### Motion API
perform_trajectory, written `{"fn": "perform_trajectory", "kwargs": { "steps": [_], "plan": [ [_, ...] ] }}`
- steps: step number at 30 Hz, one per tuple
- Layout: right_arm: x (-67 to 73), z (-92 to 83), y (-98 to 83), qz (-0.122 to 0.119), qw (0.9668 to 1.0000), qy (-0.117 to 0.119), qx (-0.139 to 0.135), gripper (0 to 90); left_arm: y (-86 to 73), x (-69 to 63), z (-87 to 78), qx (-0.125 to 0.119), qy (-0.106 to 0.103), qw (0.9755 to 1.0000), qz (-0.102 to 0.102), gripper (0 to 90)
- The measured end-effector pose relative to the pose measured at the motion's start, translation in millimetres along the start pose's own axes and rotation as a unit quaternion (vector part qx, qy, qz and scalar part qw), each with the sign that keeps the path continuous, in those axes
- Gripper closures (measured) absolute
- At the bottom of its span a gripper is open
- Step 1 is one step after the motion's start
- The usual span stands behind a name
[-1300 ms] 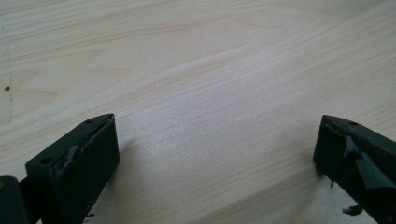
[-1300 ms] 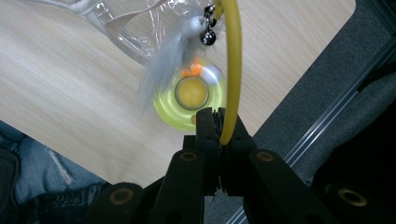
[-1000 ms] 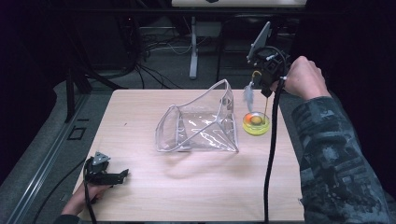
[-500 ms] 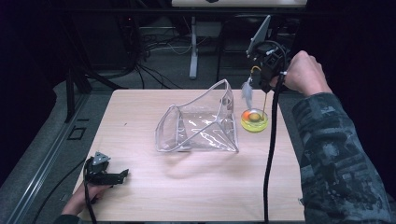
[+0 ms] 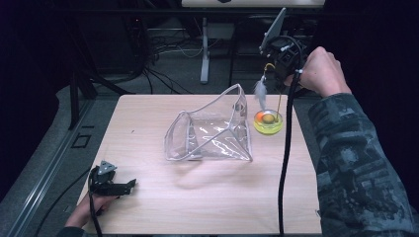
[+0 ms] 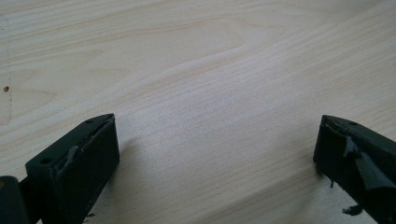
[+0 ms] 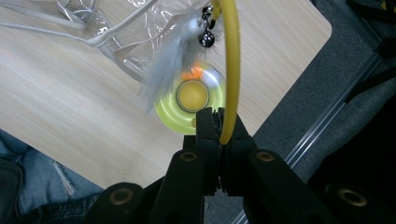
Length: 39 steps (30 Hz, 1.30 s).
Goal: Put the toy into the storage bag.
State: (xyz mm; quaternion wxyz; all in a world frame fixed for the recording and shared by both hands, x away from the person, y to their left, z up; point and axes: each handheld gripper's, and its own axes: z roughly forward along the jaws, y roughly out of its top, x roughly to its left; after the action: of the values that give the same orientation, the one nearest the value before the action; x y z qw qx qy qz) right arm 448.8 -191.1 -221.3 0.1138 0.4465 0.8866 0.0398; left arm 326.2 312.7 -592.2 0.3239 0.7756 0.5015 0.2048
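Note:
A cat toy stands at the table's right side: a round yellow base (image 5: 268,122) with an orange ball in it, and a thin yellow wand (image 5: 279,98) that rises from it. A grey feather (image 5: 260,94) and a small bell hang from the wand's top. My right gripper (image 5: 277,68) is above the base, shut on the wand (image 7: 231,70), with the base (image 7: 191,107) straight below its tips (image 7: 217,122). A clear plastic pouch (image 5: 210,131) stands open just left of the toy. My left gripper (image 5: 126,186) rests on the table's near left, open (image 6: 215,154) over bare wood.
The pale wooden table (image 5: 148,113) ends right beside the toy, with grey floor and a metal rail (image 7: 327,116) below. The right gripper's black cable (image 5: 285,163) hangs down across the table's right side. Stands and cables fill the dark floor behind the table.
The right hand has shifted slightly upward with the wand, and the feather has swung a little. The left gripper and the pouch have stayed put.

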Motion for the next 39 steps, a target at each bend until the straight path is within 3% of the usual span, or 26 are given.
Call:
{"fn": "perform_trajectory", "kwargs": {
  "steps": [10,18,39],
  "plan": [
    [1.0,-6.3,4.5,-0.001,1.0,-0.004,-0.003,88.0,0.0,0.0,0.0,0.0,0.0,1.0,0.0,0.3],
    [5.8,-20.0,17.0,-0.011,0.9997,-0.022,-0.001,88.0,0.1,0.2,-0.6,0.003,-0.002,1.0,0.001,0.3],
    [47.9,-57.2,49.7,-0.067,0.9963,-0.049,-0.019,87.9,0.1,0.2,-0.6,0.003,-0.003,1.0,0.001,0.3]
  ]
}}
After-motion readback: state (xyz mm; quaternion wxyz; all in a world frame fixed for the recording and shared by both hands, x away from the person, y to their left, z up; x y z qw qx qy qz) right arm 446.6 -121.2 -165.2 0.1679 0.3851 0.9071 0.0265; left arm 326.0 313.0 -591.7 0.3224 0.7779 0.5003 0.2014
